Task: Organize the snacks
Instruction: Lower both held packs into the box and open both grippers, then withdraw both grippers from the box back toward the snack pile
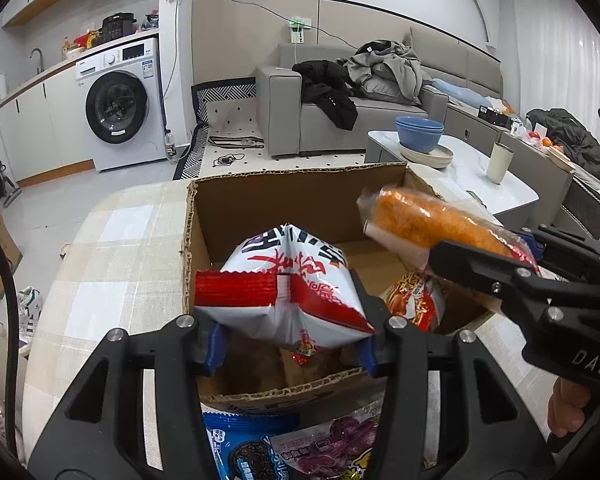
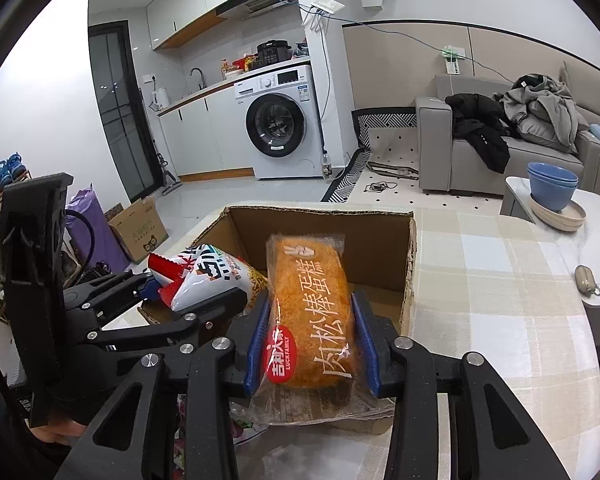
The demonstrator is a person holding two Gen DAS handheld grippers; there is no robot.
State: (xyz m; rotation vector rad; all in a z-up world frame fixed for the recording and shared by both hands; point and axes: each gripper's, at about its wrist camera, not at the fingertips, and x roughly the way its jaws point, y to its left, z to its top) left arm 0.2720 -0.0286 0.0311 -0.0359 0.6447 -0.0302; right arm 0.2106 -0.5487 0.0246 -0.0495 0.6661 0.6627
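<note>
Left gripper (image 1: 290,344) is clamped on a white-and-red snack bag (image 1: 288,292), blue pads pressing its lower sides. Bag hangs over the open cardboard box (image 1: 300,200), above the near-left part of the opening, not touching the walls.

Right gripper (image 2: 310,340) is clamped on a clear-wrapped orange floss cake roll (image 2: 312,312), pads on both long sides, roll pointing forward over the box's near rim. From the left wrist view the roll (image 1: 432,220) sits above the box's right wall, right gripper (image 1: 516,256) coming in from the right side.

Box stands on a checked tablecloth (image 1: 112,248), top flaps cut off, corrugated edges ragged. Inside: one red-orange noodle packet (image 1: 416,300) against the right wall, bare cardboard floor behind it toward the far wall. Far half of the box looks open.

Both grippers sit close together over the near rim; left gripper body is just left of the right one in the right wrist view.

Outside the near wall, on the cloth: a blue cookie pack (image 1: 244,448) and a purple snack pack (image 1: 340,444), touching each other. Cloth to the right of the box is bare up to a small pouch (image 2: 586,278).
</note>
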